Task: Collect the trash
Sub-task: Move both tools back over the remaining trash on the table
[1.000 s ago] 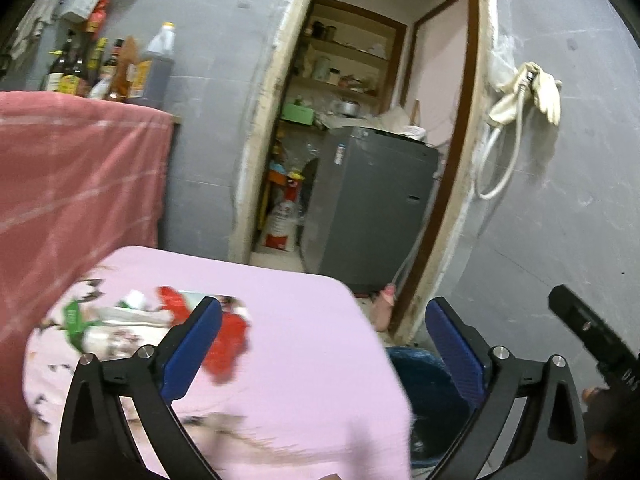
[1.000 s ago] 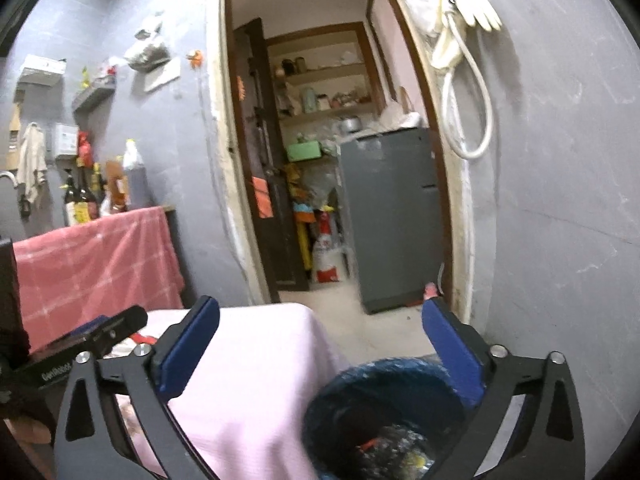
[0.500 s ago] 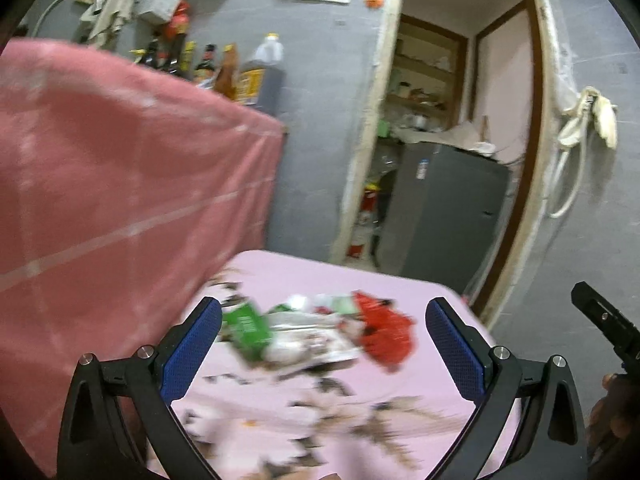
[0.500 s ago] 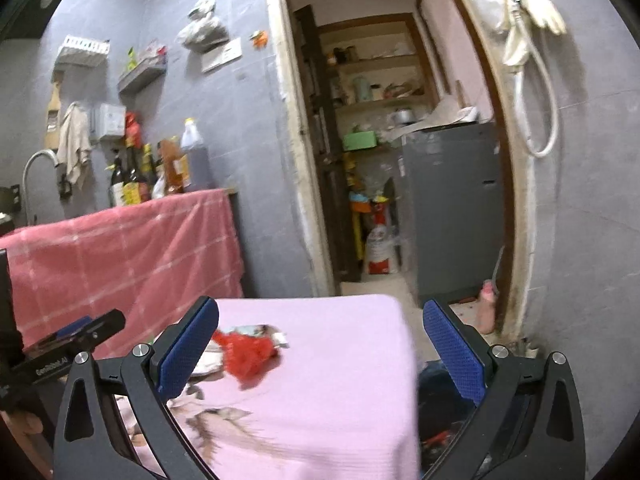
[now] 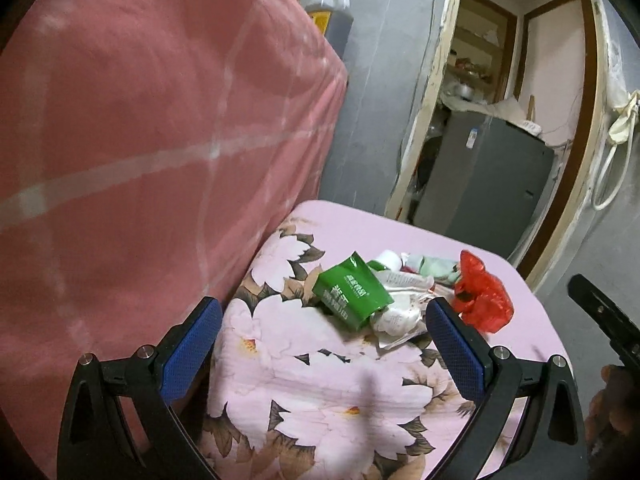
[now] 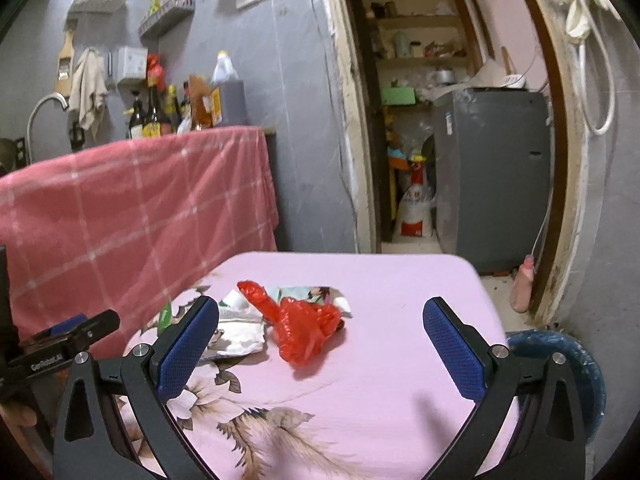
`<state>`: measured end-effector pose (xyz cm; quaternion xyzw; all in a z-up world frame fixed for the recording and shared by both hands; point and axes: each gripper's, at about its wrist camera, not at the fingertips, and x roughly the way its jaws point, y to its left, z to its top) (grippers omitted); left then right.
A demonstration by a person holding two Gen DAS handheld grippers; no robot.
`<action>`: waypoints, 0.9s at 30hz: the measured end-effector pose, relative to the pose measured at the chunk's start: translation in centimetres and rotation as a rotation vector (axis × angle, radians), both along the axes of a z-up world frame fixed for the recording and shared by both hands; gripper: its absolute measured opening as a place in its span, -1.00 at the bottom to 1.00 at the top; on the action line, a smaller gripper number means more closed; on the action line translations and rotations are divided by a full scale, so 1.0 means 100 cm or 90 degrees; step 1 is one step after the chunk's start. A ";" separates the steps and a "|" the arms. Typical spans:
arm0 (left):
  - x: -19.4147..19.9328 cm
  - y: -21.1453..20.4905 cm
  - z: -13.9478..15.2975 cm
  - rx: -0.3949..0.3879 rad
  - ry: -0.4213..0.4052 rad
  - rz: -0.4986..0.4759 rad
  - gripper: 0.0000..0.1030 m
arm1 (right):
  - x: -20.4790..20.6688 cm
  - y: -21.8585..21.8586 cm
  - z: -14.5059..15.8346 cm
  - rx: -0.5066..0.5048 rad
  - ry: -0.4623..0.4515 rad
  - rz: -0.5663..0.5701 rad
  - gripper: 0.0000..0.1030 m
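A pile of trash lies on a table with a pink floral cloth (image 5: 320, 380): a green carton (image 5: 350, 294), white and pale wrappers (image 5: 400, 316) and a crumpled red plastic bag (image 5: 482, 296). My left gripper (image 5: 324, 344) is open and empty, just short of the carton. My right gripper (image 6: 320, 344) is open and empty, just short of the red bag (image 6: 304, 326), with wrappers (image 6: 240, 320) left of it. A dark blue trash bin (image 6: 568, 364) stands on the floor right of the table.
A counter draped in a pink checked cloth (image 6: 132, 204) rises close on the left, with bottles (image 6: 180, 108) on top. A doorway beyond leads to a grey appliance (image 6: 492, 172). The grey wall (image 6: 616, 200) is close on the right.
Both grippers swung left from the bin side toward the trash pile and came closer to it. The bin left the left view and moved to the edge of the right view.
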<state>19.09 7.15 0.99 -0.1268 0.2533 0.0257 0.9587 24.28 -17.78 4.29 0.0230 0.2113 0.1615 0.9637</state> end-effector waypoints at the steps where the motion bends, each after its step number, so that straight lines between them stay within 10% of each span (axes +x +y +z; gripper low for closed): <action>1: 0.001 0.000 -0.001 0.001 0.002 -0.006 0.93 | 0.005 0.003 -0.003 -0.002 0.010 0.005 1.00; 8: 0.011 -0.009 -0.002 0.011 0.006 -0.047 0.89 | 0.029 0.018 -0.017 -0.032 0.065 0.017 1.00; 18: 0.016 -0.024 -0.006 -0.006 0.040 -0.138 -0.01 | 0.052 0.030 -0.032 -0.065 0.133 0.054 0.60; 27: 0.037 -0.033 -0.009 -0.030 0.083 -0.159 -0.05 | 0.071 0.038 -0.045 -0.067 0.182 0.067 0.40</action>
